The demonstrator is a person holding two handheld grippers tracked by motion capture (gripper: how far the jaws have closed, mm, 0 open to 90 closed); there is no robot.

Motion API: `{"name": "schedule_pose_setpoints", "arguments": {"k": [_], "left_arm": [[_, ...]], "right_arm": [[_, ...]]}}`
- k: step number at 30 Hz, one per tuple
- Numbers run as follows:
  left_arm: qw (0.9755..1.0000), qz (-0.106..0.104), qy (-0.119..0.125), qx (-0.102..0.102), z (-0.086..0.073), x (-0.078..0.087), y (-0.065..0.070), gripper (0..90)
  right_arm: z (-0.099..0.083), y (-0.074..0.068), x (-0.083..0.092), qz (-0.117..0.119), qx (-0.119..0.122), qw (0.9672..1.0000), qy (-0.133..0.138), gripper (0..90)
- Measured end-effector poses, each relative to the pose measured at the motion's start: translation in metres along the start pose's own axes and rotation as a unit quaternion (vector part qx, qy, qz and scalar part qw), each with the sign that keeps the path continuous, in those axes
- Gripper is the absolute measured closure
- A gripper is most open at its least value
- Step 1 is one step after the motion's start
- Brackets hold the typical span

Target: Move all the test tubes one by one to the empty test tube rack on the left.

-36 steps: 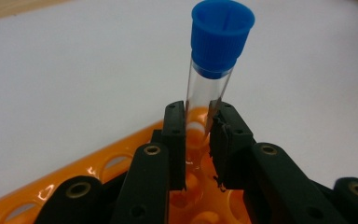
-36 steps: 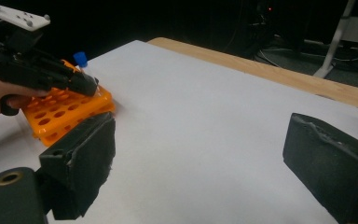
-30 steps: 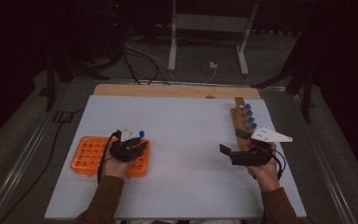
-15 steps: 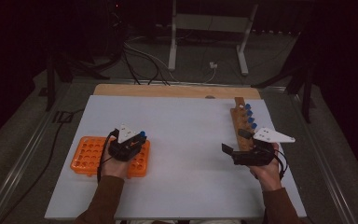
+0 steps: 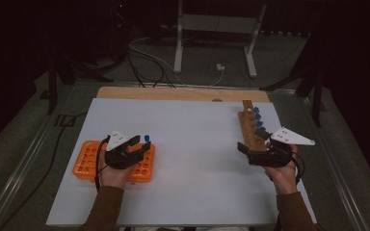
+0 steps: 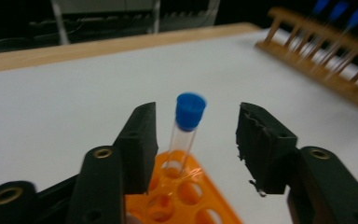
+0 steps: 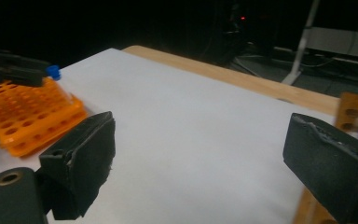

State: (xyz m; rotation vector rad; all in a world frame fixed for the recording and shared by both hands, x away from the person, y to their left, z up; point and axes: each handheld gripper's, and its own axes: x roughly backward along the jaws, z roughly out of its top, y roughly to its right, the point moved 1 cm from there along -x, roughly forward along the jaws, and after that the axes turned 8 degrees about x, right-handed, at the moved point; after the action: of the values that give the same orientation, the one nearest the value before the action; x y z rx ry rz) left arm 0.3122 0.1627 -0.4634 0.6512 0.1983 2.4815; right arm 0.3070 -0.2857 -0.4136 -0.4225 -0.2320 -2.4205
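A clear tube with a blue cap point(image 6: 189, 109) stands upright in a corner hole of the orange rack point(image 6: 182, 196). It sits between the jaws of my left gripper point(image 6: 196, 112), which is open and not touching it. From above, the same tube point(image 5: 146, 138) rises at the right end of the orange rack point(image 5: 84, 161), with the left gripper point(image 5: 137, 147) over it. My right gripper point(image 5: 245, 150) is open and holds nothing, just left of the wooden rack point(image 5: 247, 126) with its several blue-capped tubes point(image 5: 257, 118). In its own view the right gripper point(image 7: 204, 123) spans bare white table.
A white sheet point(image 5: 197, 163) covers the table, with a wooden strip point(image 5: 173, 94) along the far edge. The right gripper view has the orange rack point(image 7: 28, 112) at far left and the wooden rack's end point(image 7: 352, 109) at right. Cables and a metal stand lie beyond the table.
My right gripper has edged slightly right, closer to the wooden rack. The left gripper stays over the orange rack, hardly moved.
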Motion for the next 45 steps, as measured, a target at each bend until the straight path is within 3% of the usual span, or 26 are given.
{"name": "schedule_pose_setpoints", "arguments": {"k": [1, 3, 4, 5, 8, 9, 10, 13, 14, 16, 21, 24, 28, 31, 39, 45], "left_arm": [[1.0, -0.001, 0.007, 0.004, 0.0, 0.002, 0.001, 45.8], [0.9998, -0.001, 0.018, 0.002, -0.003, 0.007, 0.003, 33.7], [0.9997, -0.001, 0.024, 0.002, -0.004, 0.009, 0.004, 33.7], [0.9996, 0.003, 0.029, 0.003, -0.006, 0.011, 0.004, 25.0], [0.9994, 0.004, 0.033, 0.008, -0.009, 0.014, 0.004, 18.2], [0.9993, 0.004, 0.036, 0.007, -0.01, 0.016, 0.004, 16.2], [0.9993, 0.006, 0.037, 0.003, -0.01, 0.016, 0.005, 8.4], [0.9991, 0.018, 0.036, -0.01, -0.01, 0.018, 0.008, 1.7], [0.999, 0.019, 0.038, -0.013, -0.01, 0.018, 0.009, 0.8], [0.9988, 0.021, 0.039, -0.019, -0.01, 0.019, 0.01, 0.7], [0.9987, 0.03, 0.036, -0.02, -0.012, 0.018, 0.011, 0.8], [0.9986, 0.033, 0.038, -0.018, -0.013, 0.02, 0.01, 0.8], [0.9984, 0.037, 0.04, -0.014, -0.013, 0.022, 0.009, 0.8], [0.9983, 0.039, 0.041, -0.014, -0.014, 0.023, 0.008, 0.8], [0.9982, 0.04, 0.04, -0.019, -0.014, 0.022, 0.01, 0.8], [0.998, 0.042, 0.041, -0.024, -0.015, 0.021, 0.011, 0.8]], "right_arm": [[0.0, 0.0, 0.0, 0.0, 0.0, 1.0, 0.0, 9.3], [0.0, 0.009, 0.002, -0.016, 0.003, 0.9999, -0.005, 9.5], [0.0, 0.009, 0.002, -0.016, 0.003, 0.9999, -0.005, 9.5], [0.0, 0.016, 0.004, -0.028, 0.004, 0.9996, -0.007, 9.5], [-0.001, 0.023, 0.005, -0.04, 0.001, 0.9991, -0.009, 9.4], [-0.002, 0.027, 0.005, -0.046, -0.001, 0.9989, -0.01, 9.4], [-0.005, 0.035, 0.004, -0.056, -0.005, 0.9983, -0.014, 9.4], [-0.009, 0.042, 0.002, -0.065, -0.014, 0.9975, -0.022, 9.5], [-0.014, 0.049, 0.0, -0.076, -0.017, 0.9964, -0.031, 10.9], [-0.016, 0.052, -0.002, -0.081, -0.017, 0.996, -0.035, 12.2], [-0.029, 0.062, -0.013, -0.091, -0.015, 0.993, -0.073, 21.2], [-0.036, 0.067, -0.02, -0.097, -0.019, 0.9914, -0.086, 33.1], [-0.041, 0.071, -0.027, -0.097, -0.019, 0.9908, -0.092, 56.4], [-0.043, 0.072, -0.03, -0.1, -0.018, 0.9896, -0.102, 65.5], [-0.046, 0.073, -0.035, -0.105, -0.024, 0.9883, -0.107, 72.8], [-0.044, 0.07, -0.037, -0.104, -0.016, 0.9884, -0.109, 76.8]]}}
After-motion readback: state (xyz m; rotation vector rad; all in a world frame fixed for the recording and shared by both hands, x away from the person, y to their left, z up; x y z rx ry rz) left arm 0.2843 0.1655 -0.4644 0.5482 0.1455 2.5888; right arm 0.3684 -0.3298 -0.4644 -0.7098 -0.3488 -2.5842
